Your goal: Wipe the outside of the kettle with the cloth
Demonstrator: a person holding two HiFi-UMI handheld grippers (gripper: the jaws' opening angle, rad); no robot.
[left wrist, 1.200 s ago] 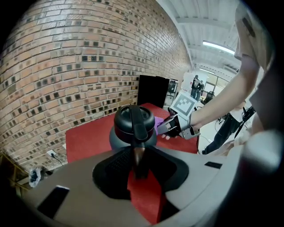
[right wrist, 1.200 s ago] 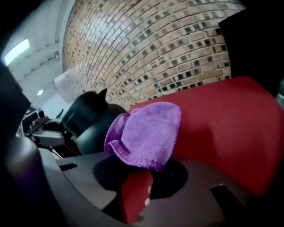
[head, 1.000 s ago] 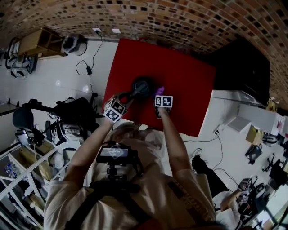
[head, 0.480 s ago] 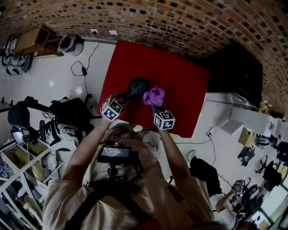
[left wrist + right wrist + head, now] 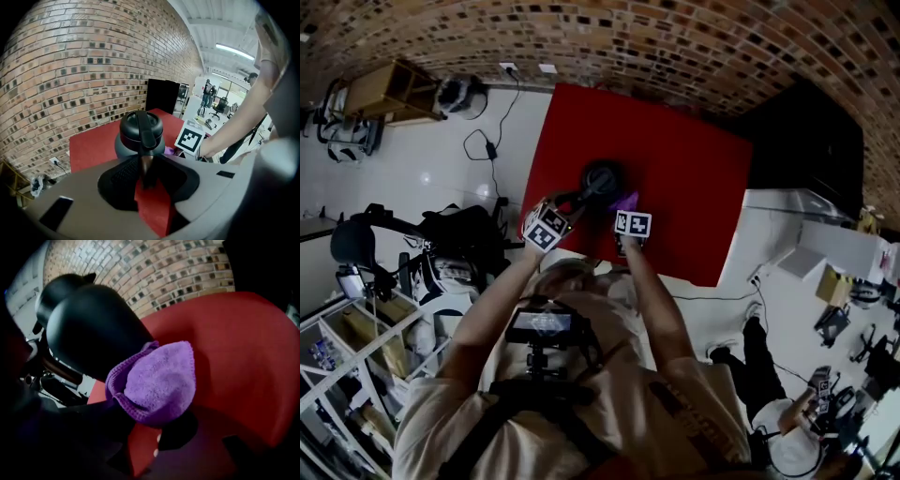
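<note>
Overhead, a red table (image 5: 684, 178) fills the upper middle of the head view, set below a brick wall (image 5: 675, 47) and beside a pale floor (image 5: 422, 159). Near its front edge stands the black kettle (image 5: 600, 178), upright, so its sides are open to wiping. A purple cloth (image 5: 627, 201) sits just right of the kettle, bunched in the right claw (image 5: 628, 210), which is clenched on it. The wad appears pressed to the kettle's flank, by the look of it mid-wipe. The left claw (image 5: 568, 202), at centre left, is clamped on the kettle's handle (image 5: 143, 129), likely to steady the pot against the push of the cloth.

Only the left claw view shows that grip: the handle runs from the lid straight down between the closed jaws at lower centre, and only a sliver of cloth peeks out at the right. Only the right claw view shows the contact. The cloth sits in the centre, folded over the jaws, with its left edge lying on the kettle's dark curved body at upper left and bare red table to the right. In the head view that touch is too small to confirm.
</note>
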